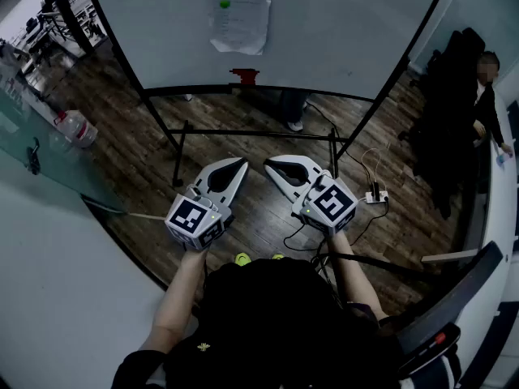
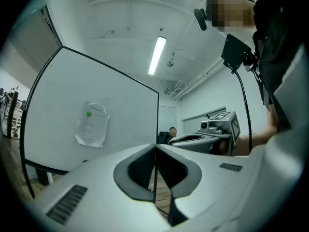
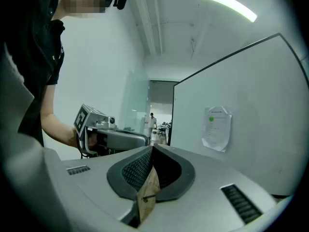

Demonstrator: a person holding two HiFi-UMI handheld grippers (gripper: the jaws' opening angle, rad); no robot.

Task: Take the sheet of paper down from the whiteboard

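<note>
The sheet of paper [image 1: 238,16] hangs on the whiteboard [image 1: 340,31] at the far side of the scene, high on the board and a little left of its middle; it is creased, its lower edge curls off the surface, and it carries a green dot near its top. Below it a small red thing [image 1: 243,75] sits on the board's lower edge; what it is cannot be told. The board stands on a black frame over a dark wooden floor [image 1: 243,124]. Near the person, the left gripper [image 1: 242,164] and the right gripper [image 1: 271,165] are held side by side and level, well short of the board, their tips leaning toward each other without touching. The left gripper's jaws are pressed together, tips meeting, with nothing between them. The right gripper's jaws are also pressed together and hold nothing; only a strip of floor shows through the hollow behind their tips. Each gripper view has the paper ahead and off to the side, well apart from the jaws. On the left a clear bottle [image 1: 77,126] with a red cap stands beside a glass panel. A white power strip [image 1: 375,194] with cables lies on the floor at the right, and further right a person in dark clothes [image 1: 478,96] leans over a white table
</note>
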